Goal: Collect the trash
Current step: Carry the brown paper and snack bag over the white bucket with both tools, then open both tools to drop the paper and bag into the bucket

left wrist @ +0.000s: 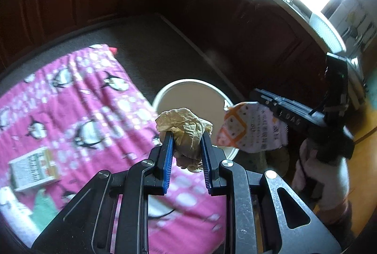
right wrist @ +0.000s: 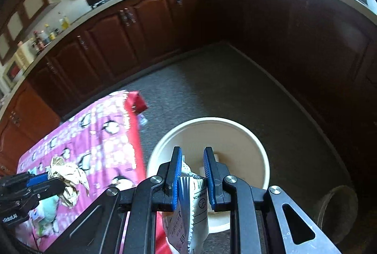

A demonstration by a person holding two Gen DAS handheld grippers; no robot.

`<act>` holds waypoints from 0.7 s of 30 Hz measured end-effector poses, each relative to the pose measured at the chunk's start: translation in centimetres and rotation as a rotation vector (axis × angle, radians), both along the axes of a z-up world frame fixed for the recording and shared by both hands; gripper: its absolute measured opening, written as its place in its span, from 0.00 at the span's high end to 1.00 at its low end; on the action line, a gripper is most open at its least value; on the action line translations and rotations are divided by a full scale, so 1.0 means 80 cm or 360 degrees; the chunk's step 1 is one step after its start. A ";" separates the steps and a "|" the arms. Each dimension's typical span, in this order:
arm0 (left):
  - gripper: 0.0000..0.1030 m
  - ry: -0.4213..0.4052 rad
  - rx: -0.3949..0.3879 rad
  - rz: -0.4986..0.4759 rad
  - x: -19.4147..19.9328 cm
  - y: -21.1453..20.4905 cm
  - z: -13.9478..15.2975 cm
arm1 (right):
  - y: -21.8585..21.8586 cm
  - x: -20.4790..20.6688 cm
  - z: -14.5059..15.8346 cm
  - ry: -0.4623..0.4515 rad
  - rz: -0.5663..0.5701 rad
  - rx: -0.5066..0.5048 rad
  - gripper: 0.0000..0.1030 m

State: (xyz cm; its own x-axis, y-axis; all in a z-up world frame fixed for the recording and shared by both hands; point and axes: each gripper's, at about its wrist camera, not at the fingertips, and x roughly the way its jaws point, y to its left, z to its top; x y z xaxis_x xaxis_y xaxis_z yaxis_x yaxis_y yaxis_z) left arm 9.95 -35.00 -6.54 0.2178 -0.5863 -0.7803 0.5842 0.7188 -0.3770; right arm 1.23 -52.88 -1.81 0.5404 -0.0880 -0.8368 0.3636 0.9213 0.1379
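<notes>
- The left tool (left wrist: 187,136), at lower centre of the left wrist view, is clamped on a crumpled ball of yellowish paper (left wrist: 186,129); its blue pads (left wrist: 166,159) press the wad from both sides.
- In the right wrist view the same left tool (right wrist: 50,179) enters from the lower left edge, with the paper wad (right wrist: 68,183) over the pink cloth.
- The right tool (right wrist: 193,166), at lower centre of the right wrist view, is clamped on a white printed wrapper (right wrist: 190,202) with a serrated edge, which hangs down between the pads.
- In the left wrist view the right tool (left wrist: 261,100) reaches in from the right edge; the wrapper (left wrist: 252,129) shows an orange-and-white pattern and overlaps the right rim of the bin.
- A round white bin (left wrist: 188,93) stands open on the grey floor (right wrist: 212,89), just right of the bench; it sits in the centre of the left view and behind the pads in the right view (right wrist: 212,131).
- The bench wears a pink penguin-print cloth (left wrist: 70,100), filling the left half of the left view.
- A small printed box (left wrist: 33,169) lies on the cloth at lower left.
- Dark wooden cabinets (right wrist: 141,30) curve across the top of both views.
</notes>
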 end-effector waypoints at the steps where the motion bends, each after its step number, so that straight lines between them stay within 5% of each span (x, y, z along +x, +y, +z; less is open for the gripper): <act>1: 0.80 0.0020 -0.0026 0.0010 0.003 -0.005 -0.004 | -0.003 0.000 -0.001 -0.0001 -0.0013 -0.0010 0.83; 4: 0.71 0.0077 -0.0112 0.0035 0.011 -0.018 -0.020 | -0.008 -0.005 -0.002 -0.0014 -0.0060 -0.0002 0.59; 7: 0.50 0.0151 -0.0117 0.0047 0.015 -0.021 -0.039 | -0.006 -0.012 -0.004 -0.0026 -0.0058 0.0034 0.57; 21: 0.50 0.0049 0.0018 0.0094 0.002 0.018 -0.040 | 0.024 -0.017 -0.026 0.0045 -0.0004 0.0081 0.56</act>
